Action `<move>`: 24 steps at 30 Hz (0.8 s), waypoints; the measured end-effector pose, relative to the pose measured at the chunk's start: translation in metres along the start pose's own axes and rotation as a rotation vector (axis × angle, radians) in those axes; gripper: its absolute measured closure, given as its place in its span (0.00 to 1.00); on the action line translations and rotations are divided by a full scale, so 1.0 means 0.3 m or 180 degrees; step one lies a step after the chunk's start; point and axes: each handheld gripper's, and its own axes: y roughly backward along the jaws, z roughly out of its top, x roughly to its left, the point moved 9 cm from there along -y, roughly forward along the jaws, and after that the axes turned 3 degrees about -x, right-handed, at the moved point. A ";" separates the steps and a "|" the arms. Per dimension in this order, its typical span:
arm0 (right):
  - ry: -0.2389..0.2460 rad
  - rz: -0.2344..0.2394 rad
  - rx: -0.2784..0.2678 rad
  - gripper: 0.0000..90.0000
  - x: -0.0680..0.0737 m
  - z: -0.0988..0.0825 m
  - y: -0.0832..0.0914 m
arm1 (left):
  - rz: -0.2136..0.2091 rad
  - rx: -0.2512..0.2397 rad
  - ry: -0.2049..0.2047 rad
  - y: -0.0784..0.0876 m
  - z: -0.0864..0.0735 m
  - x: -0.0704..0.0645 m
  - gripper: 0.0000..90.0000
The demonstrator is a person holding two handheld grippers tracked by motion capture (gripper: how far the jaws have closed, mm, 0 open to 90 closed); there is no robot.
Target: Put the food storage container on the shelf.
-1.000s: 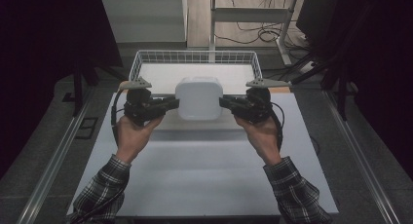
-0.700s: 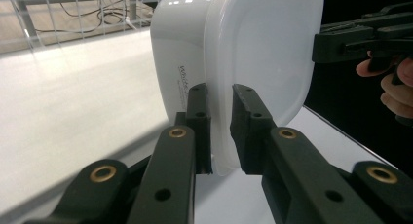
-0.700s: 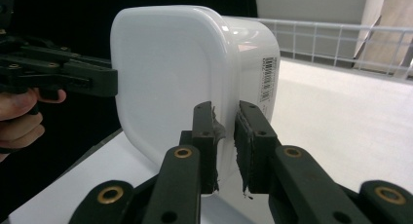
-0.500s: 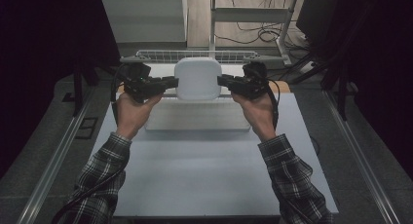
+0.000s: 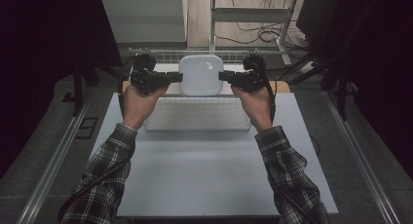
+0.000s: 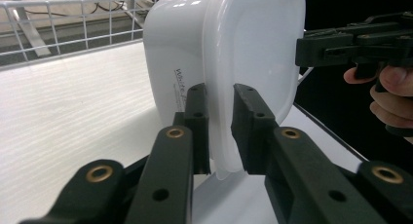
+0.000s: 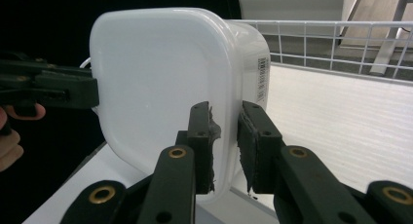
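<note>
Since a second ago the white plastic container (image 5: pixel 201 75) has travelled away from the person, from above the middle of the wire basket (image 5: pixel 195 118) to above its far rim, and both hands have gone forward with it.

In the high view the basket sits on the pale table (image 5: pixel 214 180), its white floor bare and its wire walls standing all round; the far wall (image 5: pixel 165 52) runs just behind the container. Beyond the table lie a grey floor, loose cables (image 5: pixel 253 36) and the legs of a metal frame (image 5: pixel 213 19). Dark curtains close in on both sides. Plaid sleeves (image 5: pixel 109 156) come in from the bottom edge. Nothing stands between the container and the basket floor under it.

The container is held up in the air, clear of the basket floor, between the two grippers. The left gripper (image 5: pixel 173 78) takes it at its left edge and the right gripper (image 5: pixel 226 77) at its right edge. In the left gripper view the two black jaws are closed on the thin projecting rim (image 6: pixel 221 136) of the container, one jaw on each face of it, with the tub's body and some printed lettering (image 6: pixel 179 85) on the jaws' left side. In the right gripper view the jaws likewise clamp the rim (image 7: pixel 225 151), with a barcode label (image 7: pixel 262 80) on the tub's side wall above them and the other gripper gripping the far edge. The left jaw's pad (image 7: pixel 213 131) looks frayed.
</note>
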 end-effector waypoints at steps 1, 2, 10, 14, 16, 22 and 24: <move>-0.0013 0.0000 -0.0001 0.83 -0.001 0.002 -0.001 | -0.0026 -0.0009 0.0018 -0.001 0.001 0.001 0.83; -0.0018 -0.0003 0.0002 0.83 -0.002 0.003 -0.003 | -0.0052 -0.0014 0.0029 -0.003 0.002 0.001 0.82; -0.0086 0.0026 0.0002 0.74 0.004 0.018 -0.013 | -0.0094 -0.0034 0.0097 -0.013 0.007 0.010 0.72; -0.0096 0.0036 0.0010 0.72 0.011 0.026 -0.019 | -0.0091 -0.0053 0.0136 -0.020 0.015 0.018 0.67; -0.0086 0.0034 0.0021 0.70 0.013 0.028 -0.024 | -0.0081 -0.0050 0.0140 -0.024 0.020 0.023 0.66; -0.0116 -0.0002 0.0066 0.67 0.005 0.033 -0.043 | -0.0023 0.0028 0.0129 -0.047 0.026 0.038 0.64; -0.0075 -0.0062 0.0102 0.66 -0.004 0.030 -0.054 | 0.0009 0.0077 0.0118 -0.057 0.021 0.041 0.65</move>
